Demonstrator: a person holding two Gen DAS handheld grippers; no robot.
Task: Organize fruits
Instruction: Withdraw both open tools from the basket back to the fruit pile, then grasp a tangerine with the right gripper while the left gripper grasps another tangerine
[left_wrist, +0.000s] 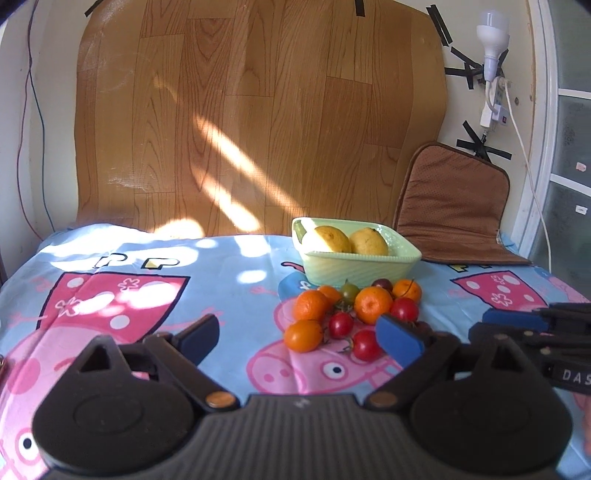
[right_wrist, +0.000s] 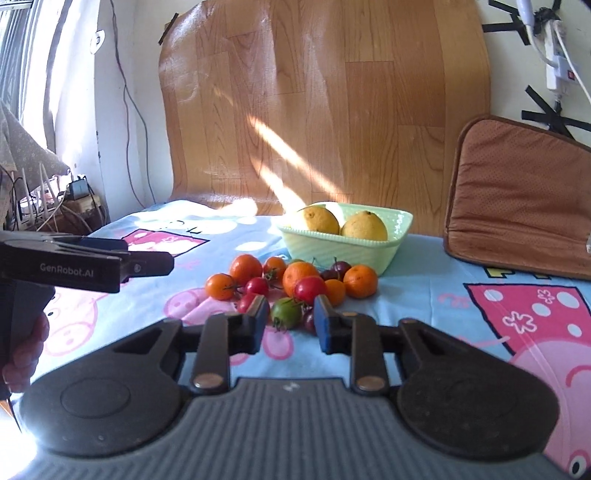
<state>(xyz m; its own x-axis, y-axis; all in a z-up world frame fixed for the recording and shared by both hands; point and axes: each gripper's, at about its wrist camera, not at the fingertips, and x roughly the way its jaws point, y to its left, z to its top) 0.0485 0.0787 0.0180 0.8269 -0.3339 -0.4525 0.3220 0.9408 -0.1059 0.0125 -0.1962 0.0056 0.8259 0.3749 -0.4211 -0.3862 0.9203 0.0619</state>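
Observation:
A pale green bowl (left_wrist: 360, 264) holds two yellow citrus fruits (left_wrist: 332, 239); it also shows in the right wrist view (right_wrist: 343, 247). In front of it lies a pile of oranges (left_wrist: 373, 304), red tomatoes (left_wrist: 365, 344) and a green tomato (right_wrist: 286, 313) on the cartoon cloth. My left gripper (left_wrist: 301, 338) is wide open and empty, just short of the pile. My right gripper (right_wrist: 290, 325) is open and empty, its pads on either side of the green tomato without touching it. It shows from the side in the left wrist view (left_wrist: 517, 321).
A brown cushion (right_wrist: 517, 199) leans on the wall at the back right. A wood-pattern sheet (left_wrist: 258, 110) covers the back wall. Cables and a plug strip (left_wrist: 495, 88) hang at the right. The left gripper shows in the right wrist view (right_wrist: 110, 264).

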